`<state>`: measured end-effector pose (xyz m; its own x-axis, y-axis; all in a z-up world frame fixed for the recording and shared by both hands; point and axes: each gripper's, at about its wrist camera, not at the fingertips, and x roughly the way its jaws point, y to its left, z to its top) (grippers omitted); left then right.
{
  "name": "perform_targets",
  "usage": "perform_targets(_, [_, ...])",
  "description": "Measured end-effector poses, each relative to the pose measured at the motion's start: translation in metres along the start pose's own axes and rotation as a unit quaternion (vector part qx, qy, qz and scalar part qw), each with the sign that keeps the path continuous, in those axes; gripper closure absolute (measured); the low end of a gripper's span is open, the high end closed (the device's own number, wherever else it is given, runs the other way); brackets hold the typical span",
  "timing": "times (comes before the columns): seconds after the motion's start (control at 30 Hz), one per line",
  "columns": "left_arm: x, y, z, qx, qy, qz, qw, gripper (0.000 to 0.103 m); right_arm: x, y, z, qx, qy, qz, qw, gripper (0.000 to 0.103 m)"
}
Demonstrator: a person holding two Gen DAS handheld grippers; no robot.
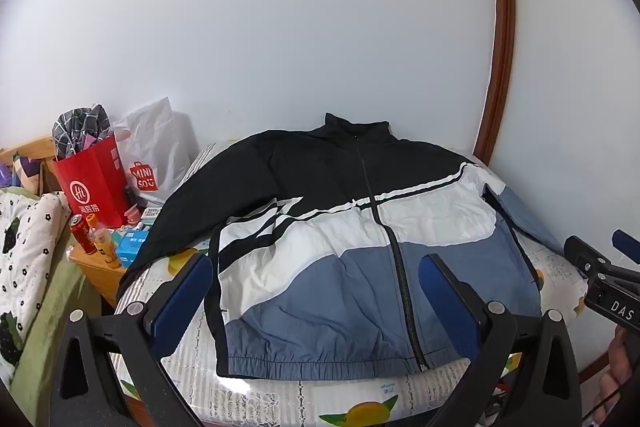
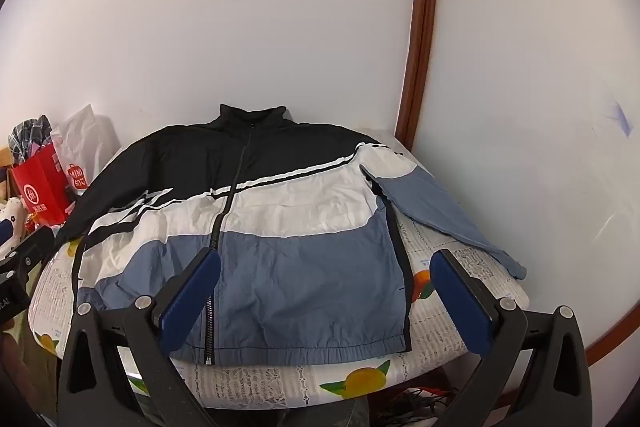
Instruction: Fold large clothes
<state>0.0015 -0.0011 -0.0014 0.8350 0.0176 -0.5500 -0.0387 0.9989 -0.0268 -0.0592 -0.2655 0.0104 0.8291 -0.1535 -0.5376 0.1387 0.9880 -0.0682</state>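
Note:
A black, white and blue zip jacket (image 1: pixel 340 239) lies flat, front up and zipped, on a table with a fruit-print cloth (image 1: pixel 352 403); it also shows in the right wrist view (image 2: pixel 280 227). Its black sleeve (image 1: pixel 172 211) hangs off the left edge. Its blue sleeve (image 2: pixel 444 215) lies spread out to the right. My left gripper (image 1: pixel 316 271) is open and empty, above the jacket's lower left. My right gripper (image 2: pixel 326 267) is open and empty, above the lower right; its body shows at the left view's right edge (image 1: pixel 600 267).
A red paper bag (image 1: pixel 94 183) and a white MINISO bag (image 1: pixel 154 155) stand on a wooden stand (image 1: pixel 96 271) to the left, with cans and small boxes. A flower-print quilt (image 1: pixel 24 247) lies far left. A white wall and brown door frame (image 1: pixel 500 39) stand behind.

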Motion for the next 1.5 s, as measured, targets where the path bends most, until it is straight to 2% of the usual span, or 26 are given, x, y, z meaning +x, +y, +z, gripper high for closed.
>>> perform_targets(1.5, [-0.01,0.0,0.002,-0.002,-0.01,-0.017,0.9998,0.0,-0.003,-0.004,-0.001,0.012,0.002,-0.002,1.0,0.0])
